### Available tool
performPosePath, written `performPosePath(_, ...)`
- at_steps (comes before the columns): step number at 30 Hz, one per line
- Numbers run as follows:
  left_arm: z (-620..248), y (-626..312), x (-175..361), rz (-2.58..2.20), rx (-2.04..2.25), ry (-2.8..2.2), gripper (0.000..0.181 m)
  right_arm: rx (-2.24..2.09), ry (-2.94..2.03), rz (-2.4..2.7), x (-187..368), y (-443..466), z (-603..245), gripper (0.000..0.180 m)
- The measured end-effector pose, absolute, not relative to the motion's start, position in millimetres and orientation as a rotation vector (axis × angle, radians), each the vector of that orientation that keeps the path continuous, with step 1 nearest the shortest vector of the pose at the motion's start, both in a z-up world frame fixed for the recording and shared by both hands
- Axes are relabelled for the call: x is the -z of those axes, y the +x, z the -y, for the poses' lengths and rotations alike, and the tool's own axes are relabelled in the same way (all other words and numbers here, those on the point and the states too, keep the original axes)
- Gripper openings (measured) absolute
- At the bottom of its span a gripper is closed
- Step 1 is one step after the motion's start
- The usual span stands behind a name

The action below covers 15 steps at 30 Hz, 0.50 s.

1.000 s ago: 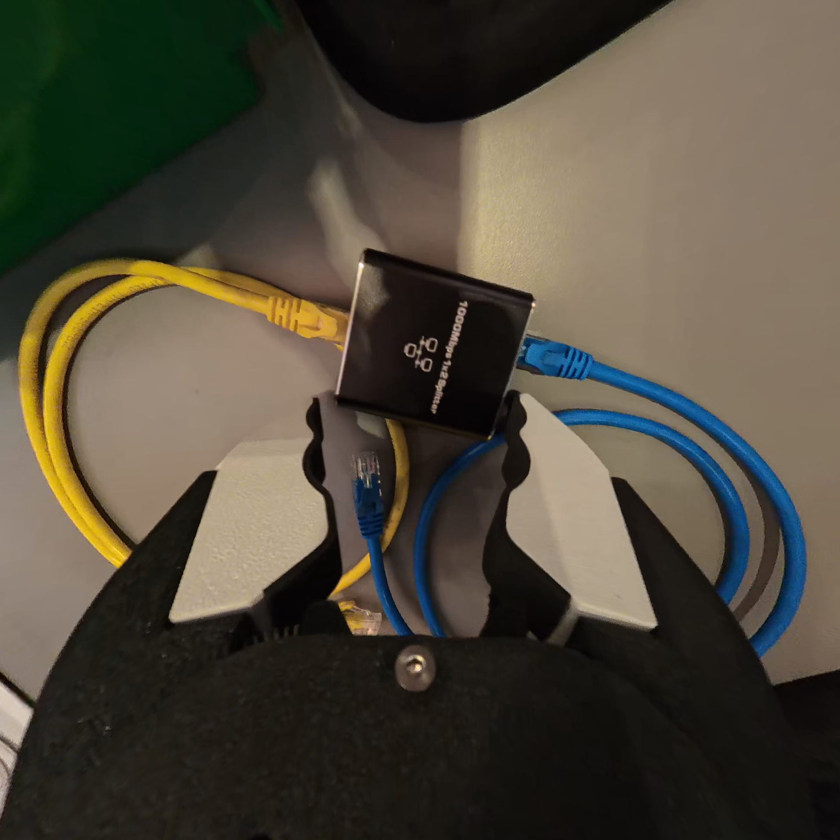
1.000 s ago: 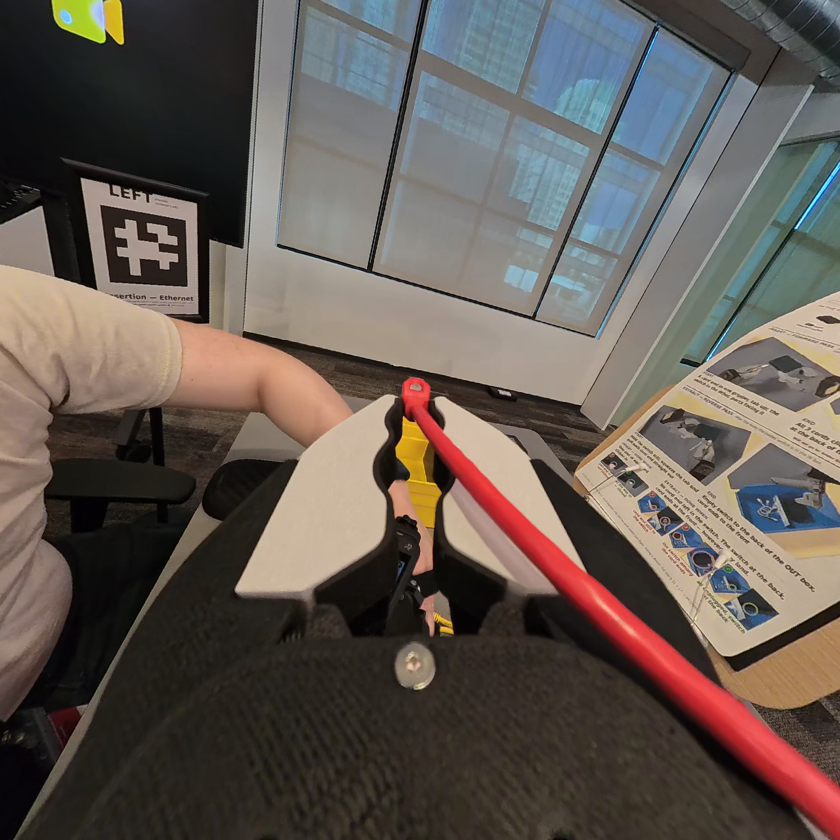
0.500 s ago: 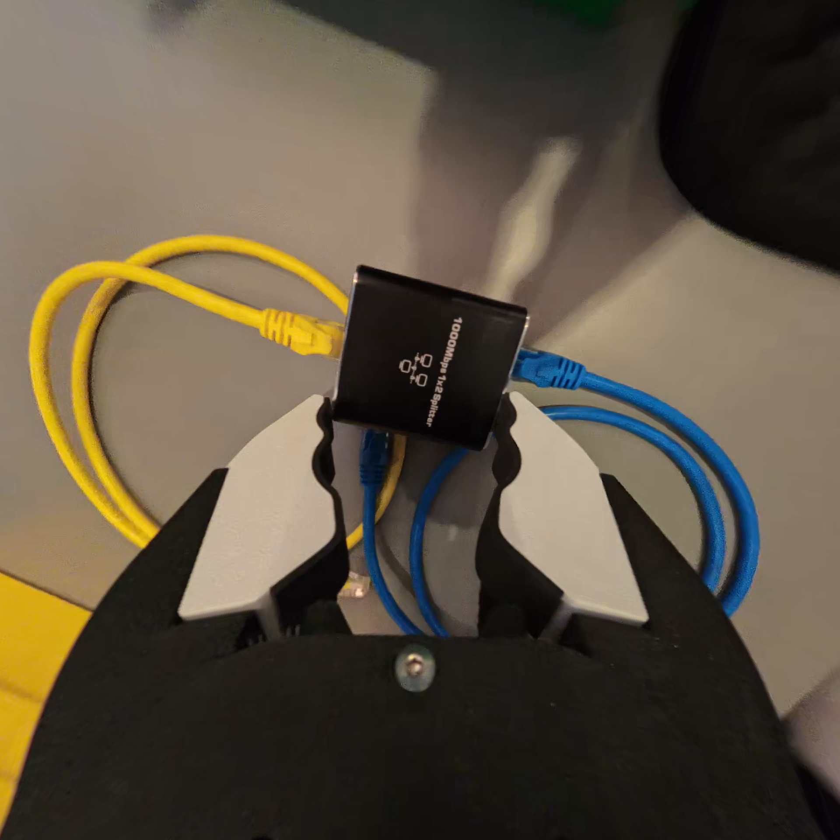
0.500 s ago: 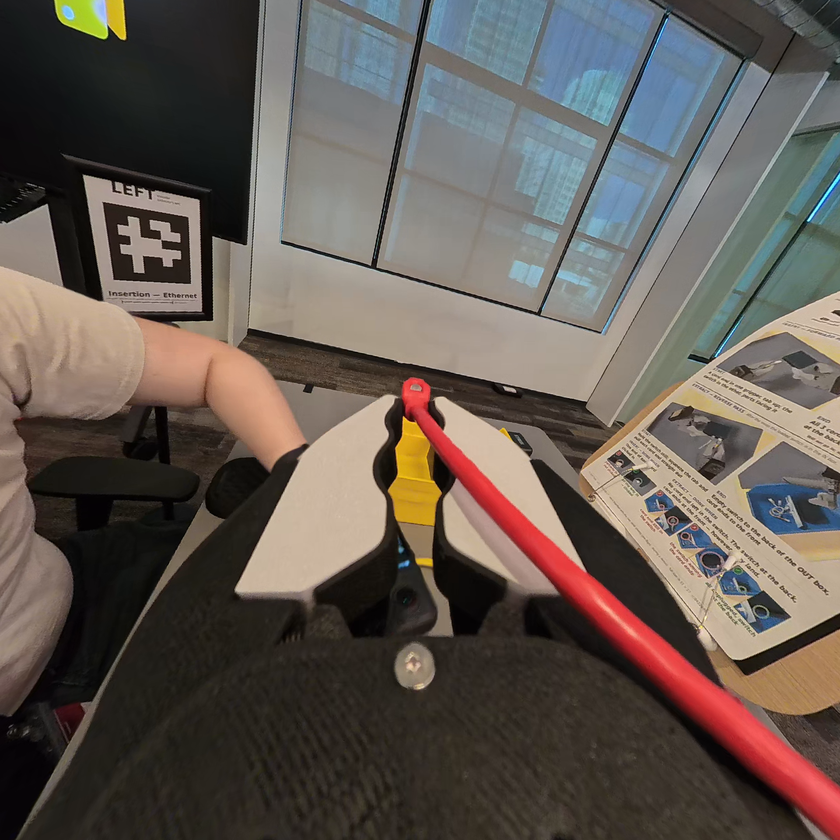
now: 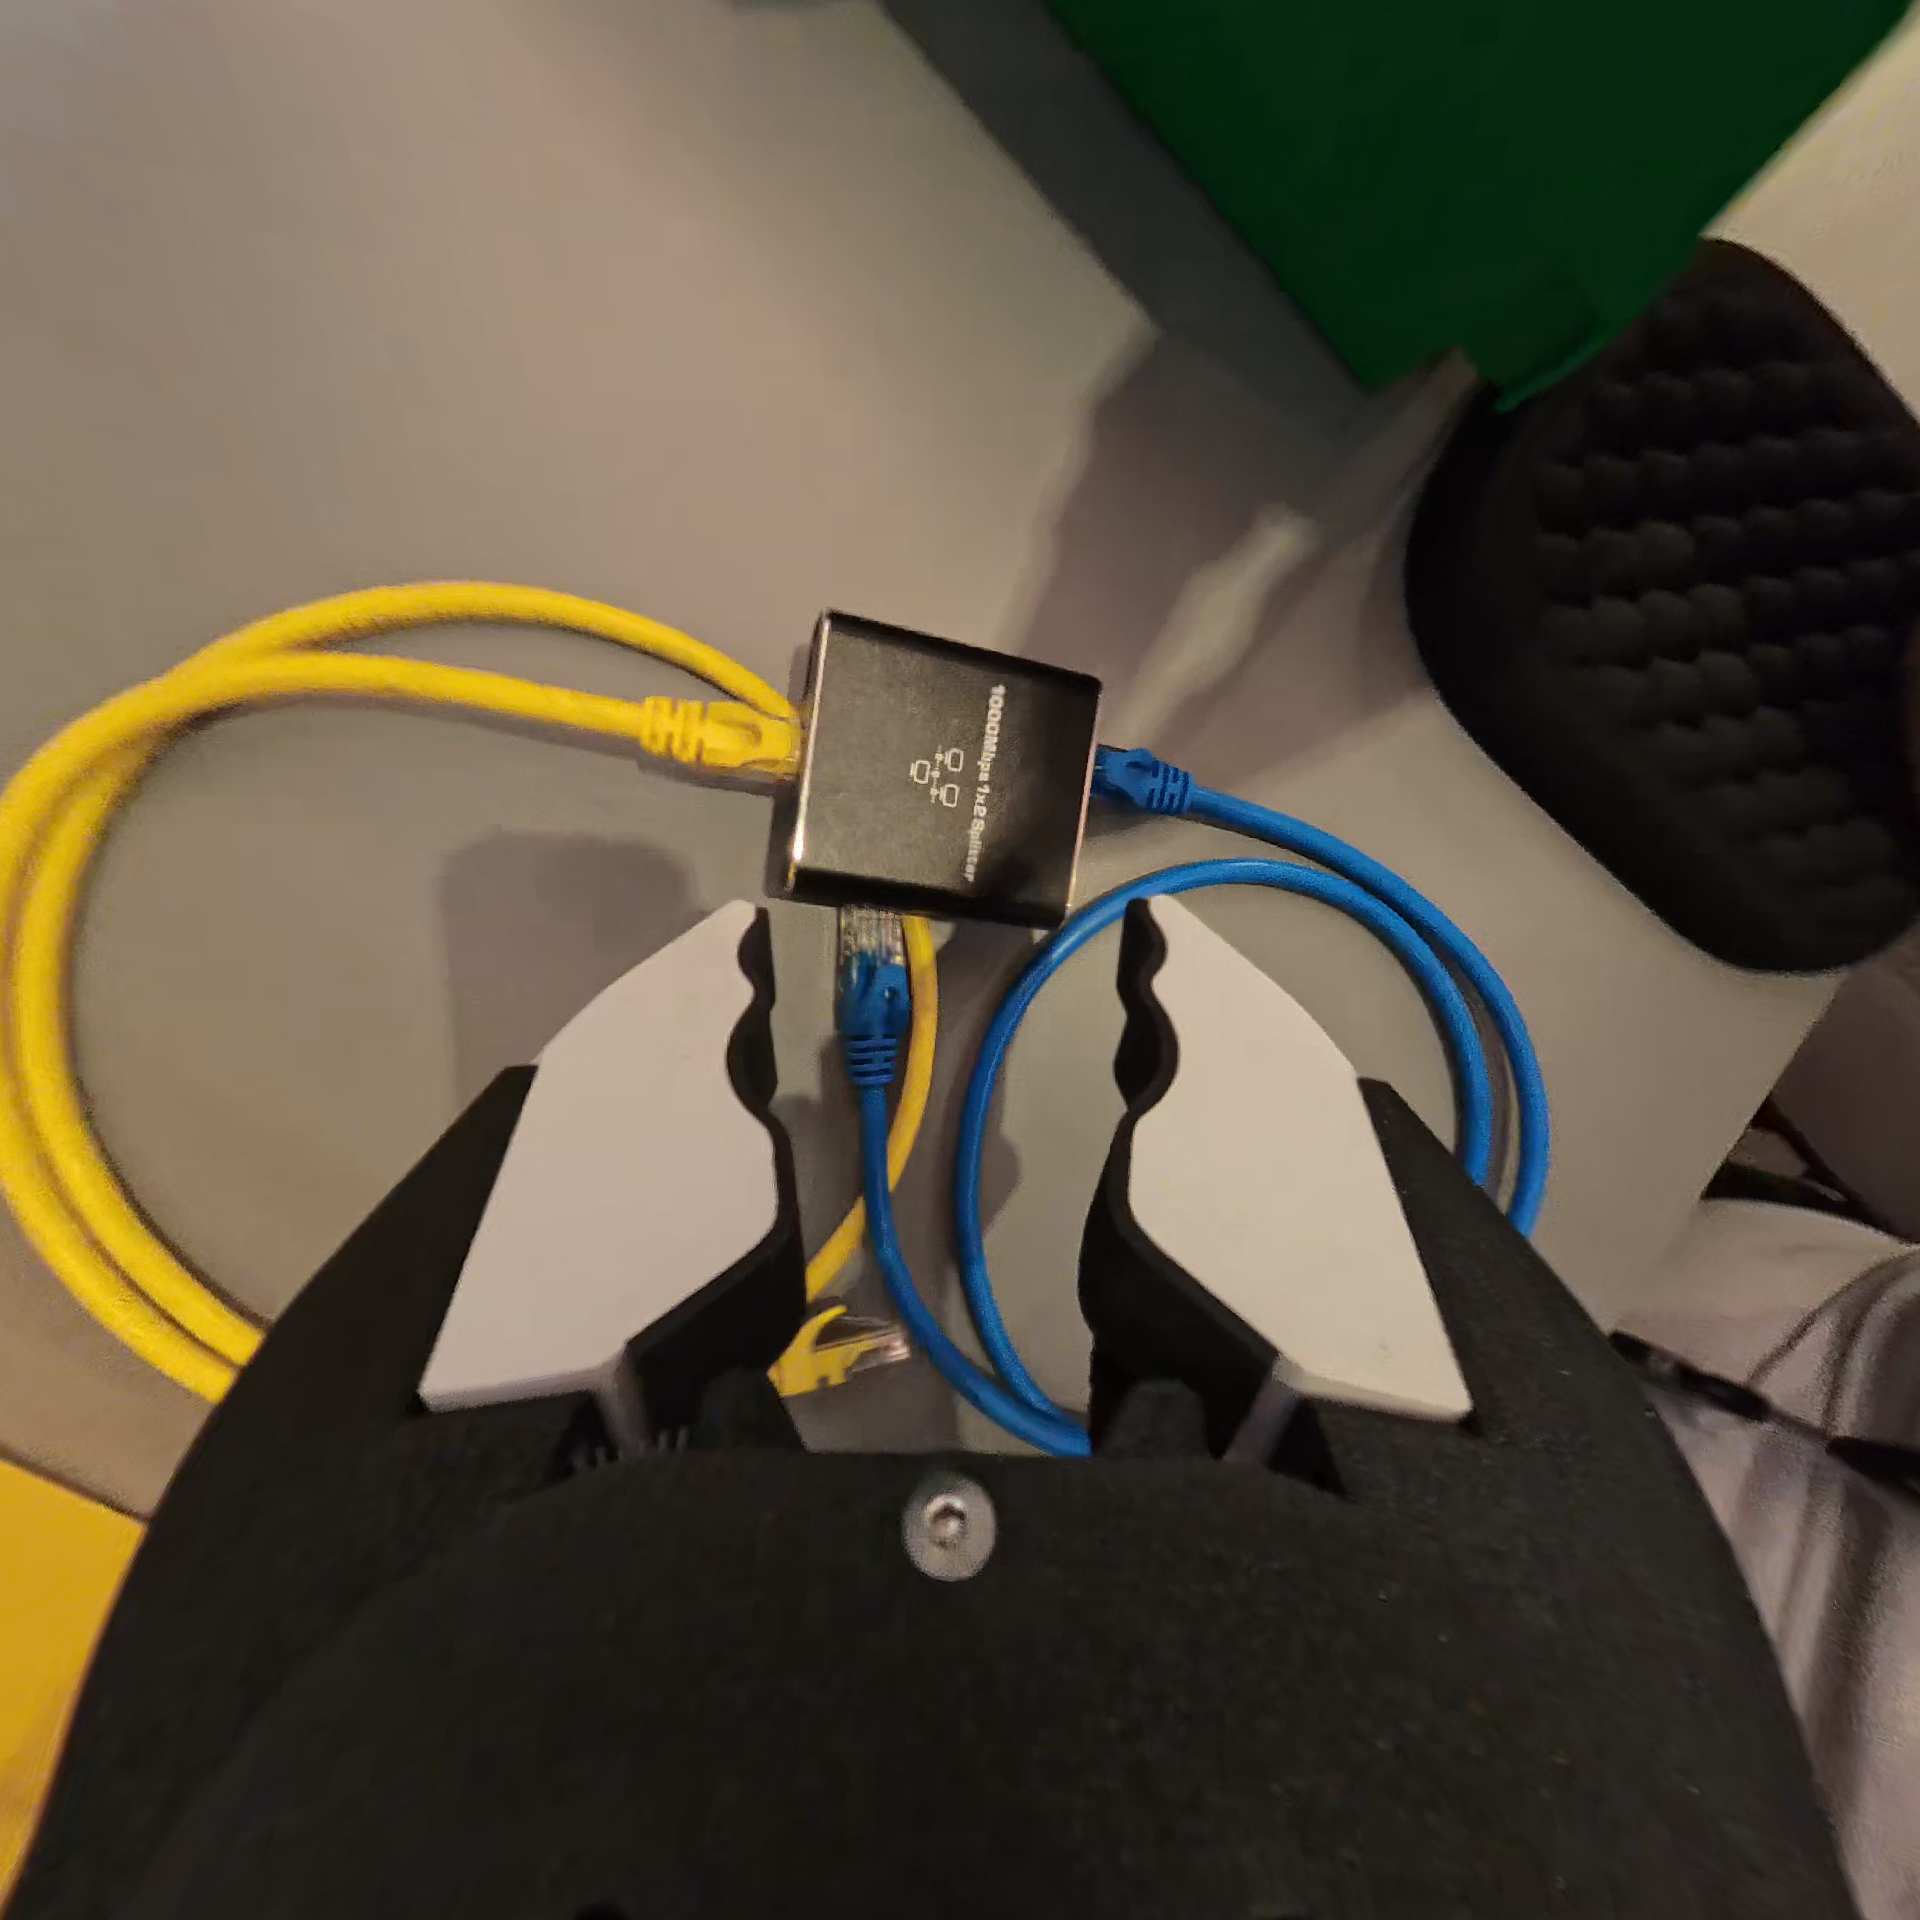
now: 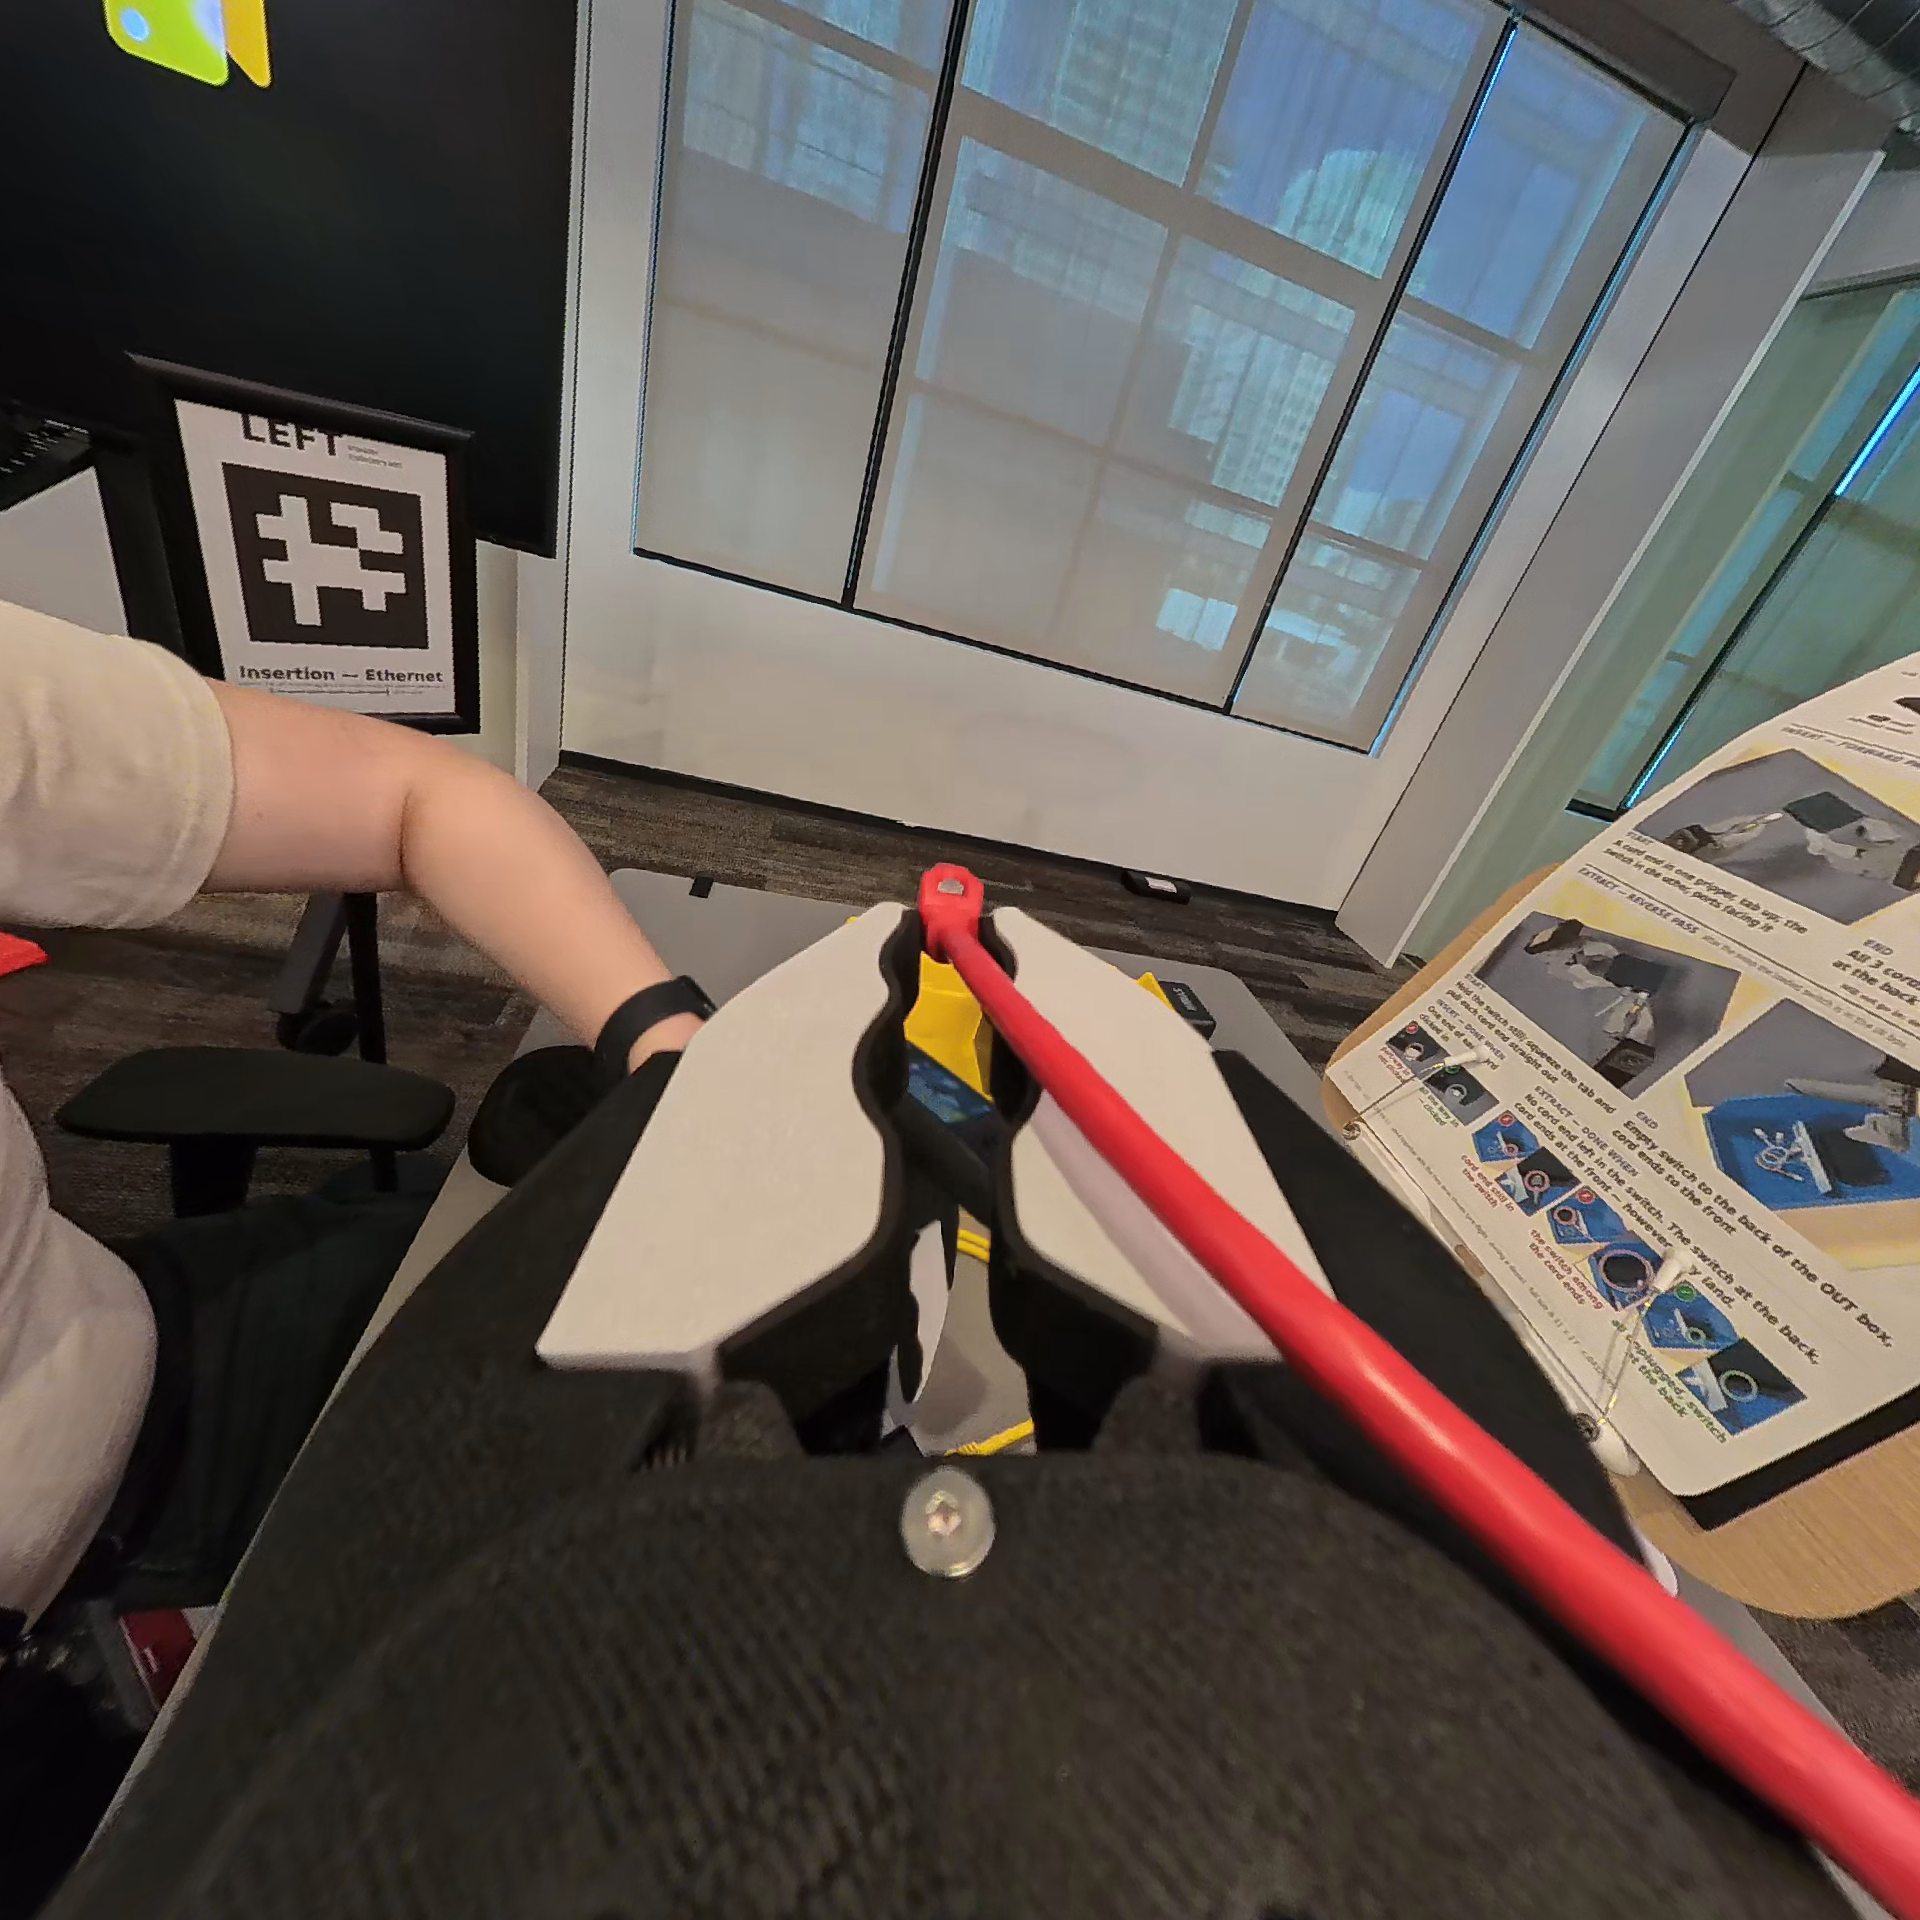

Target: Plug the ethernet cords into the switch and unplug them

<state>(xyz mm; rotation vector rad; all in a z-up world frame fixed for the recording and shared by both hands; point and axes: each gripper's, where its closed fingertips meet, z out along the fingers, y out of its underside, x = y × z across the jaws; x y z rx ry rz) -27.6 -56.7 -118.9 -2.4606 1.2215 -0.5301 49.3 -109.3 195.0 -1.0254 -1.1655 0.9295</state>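
Hovering wide open just below the small black metal switch box (image 5: 932,781), the left gripper (image 5: 940,920) holds nothing; the right gripper (image 6: 948,909) pinches a red cord end (image 6: 948,891).

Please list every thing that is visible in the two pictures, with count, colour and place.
switch: 1, black, on grey table
yellow cord: 1, plugged into switch's left side
blue cord: 1, plugged into right side; loose end near switch
red cord: 1, in right tool
instruction sheet: 1, right of table
marker sign: 1, black-white, far left
chair armrest: 1, black
left tool: open
right tool: shut on red cord
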Motion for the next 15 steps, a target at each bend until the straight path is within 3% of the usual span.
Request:
performPosePath(1,55.2,-28.3,110.9,-1.261,0.53,-2.377,0.066,-0.927,-1.018,1.162,-196.0,51.2,109.4,0.011)
performPosePath(4,45.4,-29.5,87.1,-1.438,0.382,-2.0,0.075,-0.924,-1.0,1.141,-199.9,59.2,109.8,0.011)
performPosePath(5,40.6,-28.4,80.2,-1.452,0.329,-1.88,0.087,-0.927,-0.995,1.132,-201.4,62.1,109.9,0.011)
performPosePath(8,33.2,-27.3,91.1,-1.501,0.275,-1.794,0.101,-0.928,-0.996,1.114,-202.5,67.6,108.8,0.011)
performPosePath(15,50.5,-4.1,101.6,-2.011,0.334,-1.529,0.087,-0.909,-1.037,1.118,-196.9,63.1,100.7,0.011)
